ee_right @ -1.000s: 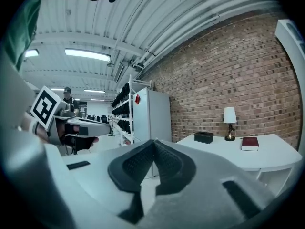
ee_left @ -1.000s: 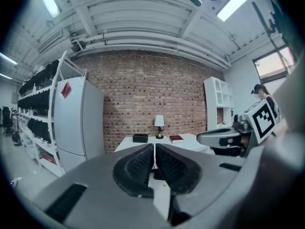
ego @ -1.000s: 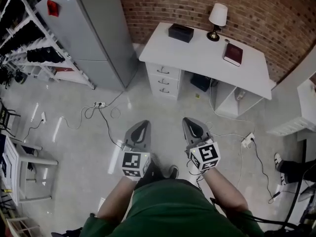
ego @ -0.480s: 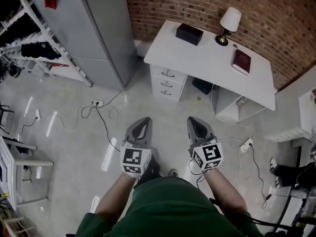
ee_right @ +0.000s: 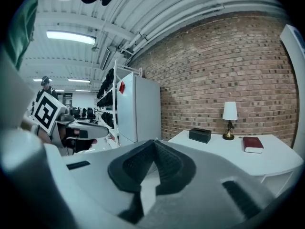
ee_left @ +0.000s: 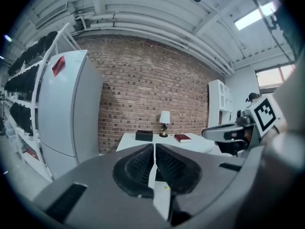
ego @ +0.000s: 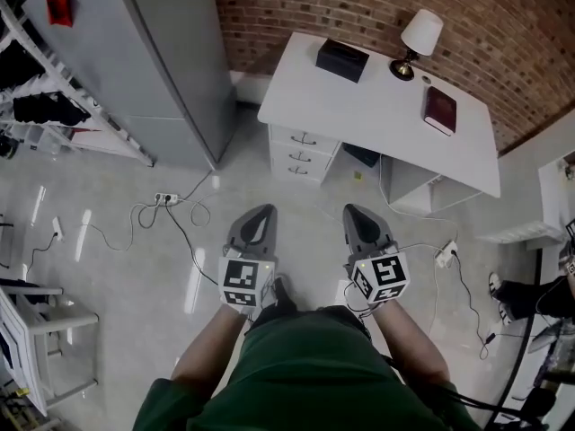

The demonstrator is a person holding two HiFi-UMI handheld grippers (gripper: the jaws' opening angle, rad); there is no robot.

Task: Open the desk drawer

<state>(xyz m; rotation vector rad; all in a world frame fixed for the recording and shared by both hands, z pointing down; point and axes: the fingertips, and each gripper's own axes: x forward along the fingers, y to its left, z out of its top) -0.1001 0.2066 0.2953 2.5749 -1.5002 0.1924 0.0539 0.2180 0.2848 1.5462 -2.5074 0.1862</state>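
1. Both grippers have come forward over the floor [ego: 296, 200] since a second ago. In the head view the gap between their tips and the white desk [ego: 377, 106] has shrunk, and the grey cabinet [ego: 153, 52] has slid further to the left edge.
2. The left gripper [ego: 260, 211] has its jaws pressed together and holds nothing; its own view shows the ribbed pads [ee_left: 138, 166] meeting at the tip.
3. The right gripper [ego: 356, 209] is likewise closed and empty, its pads [ee_right: 167, 165] touching at the tip.
4. On the desk top stand a black box [ego: 341, 59] and a lamp [ego: 418, 39] near the brick wall [ego: 359, 7], with a dark red book [ego: 440, 110] lying to the lamp's right.
5. A power strip [ego: 163, 197] lies on the floor to the left, and its cable curls toward the left gripper. A second strip [ego: 445, 254] lies right of the right gripper.
6. Only bare floor lies between the grippers and the desk front.
7. The drawer stack [ego: 299, 153] sits under the desk's left end: three drawers, one above another, all fronts flush and closed.
8. It lies straight ahead, between the lines of the two grippers and somewhat nearer the left one, and is apart from both.
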